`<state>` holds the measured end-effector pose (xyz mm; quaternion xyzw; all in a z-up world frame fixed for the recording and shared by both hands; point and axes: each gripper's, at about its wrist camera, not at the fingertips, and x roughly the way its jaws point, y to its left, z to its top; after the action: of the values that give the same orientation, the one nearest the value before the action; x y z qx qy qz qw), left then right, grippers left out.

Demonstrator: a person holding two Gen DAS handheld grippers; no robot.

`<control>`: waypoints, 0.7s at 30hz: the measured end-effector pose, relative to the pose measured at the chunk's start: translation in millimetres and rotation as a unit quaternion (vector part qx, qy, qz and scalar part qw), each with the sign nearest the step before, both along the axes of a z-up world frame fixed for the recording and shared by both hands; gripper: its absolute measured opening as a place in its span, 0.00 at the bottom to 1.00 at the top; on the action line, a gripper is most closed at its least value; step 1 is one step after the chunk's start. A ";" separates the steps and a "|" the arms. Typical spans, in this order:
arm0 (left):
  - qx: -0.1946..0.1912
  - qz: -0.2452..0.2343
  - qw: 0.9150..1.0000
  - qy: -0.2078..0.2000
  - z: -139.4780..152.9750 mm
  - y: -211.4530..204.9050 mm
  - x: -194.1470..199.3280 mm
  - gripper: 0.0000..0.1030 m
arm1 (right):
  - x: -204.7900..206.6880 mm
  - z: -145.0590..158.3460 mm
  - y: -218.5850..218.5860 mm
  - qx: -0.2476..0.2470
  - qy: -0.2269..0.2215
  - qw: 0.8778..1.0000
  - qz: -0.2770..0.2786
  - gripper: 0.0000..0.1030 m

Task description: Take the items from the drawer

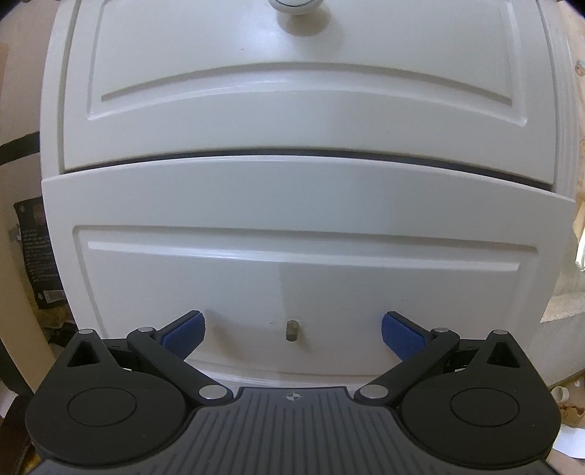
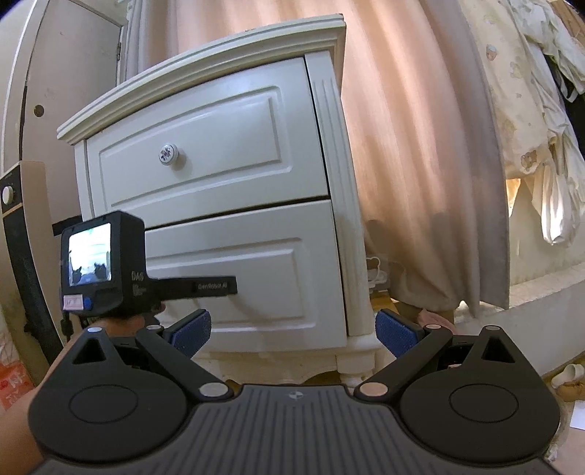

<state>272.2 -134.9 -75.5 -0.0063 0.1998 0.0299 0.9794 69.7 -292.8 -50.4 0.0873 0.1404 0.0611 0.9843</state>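
Note:
A white two-drawer nightstand [image 2: 219, 204] fills both views. Its lower drawer [image 1: 292, 277] stands slightly pulled out, with a dark gap above it; nothing inside shows. Instead of a knob it has a bare metal stud [image 1: 291, 330]. My left gripper [image 1: 292, 330] is open right in front of that drawer, its blue pads either side of the stud, not touching it. The upper drawer [image 1: 292, 91] is shut and has a round white knob [image 1: 299, 7]. My right gripper [image 2: 293, 329] is open and empty, further back, facing the nightstand's right corner. The left gripper's body [image 2: 106, 263] shows in the right wrist view.
A peach curtain [image 2: 413, 164] hangs right of the nightstand, with pale bedding [image 2: 530, 128] beyond it. A door [image 2: 55, 91] and a beige appliance [image 2: 14, 204] stand to the left. Slippers [image 2: 570, 376] and paper lie on the floor at the right.

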 end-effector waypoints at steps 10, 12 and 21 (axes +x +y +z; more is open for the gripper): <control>-0.006 -0.014 1.000 0.006 -0.7 -7.0 13.4 1.00 | -0.4 -5.7 -6.3 0.007 0.007 1.000 -0.012 1.00; -0.008 -0.013 1.000 0.007 -0.9 -7.3 14.9 1.00 | -1.0 -6.6 -6.1 0.007 0.006 1.000 -0.013 1.00; 0.001 -0.014 1.000 0.004 4.8 2.4 4.7 1.00 | 1.8 -8.9 -5.1 0.010 0.011 1.000 -0.014 1.00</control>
<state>276.9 -132.4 -70.7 -0.0021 0.2042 0.0163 0.9788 71.5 -297.9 -59.3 0.0999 0.1496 0.0480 0.9825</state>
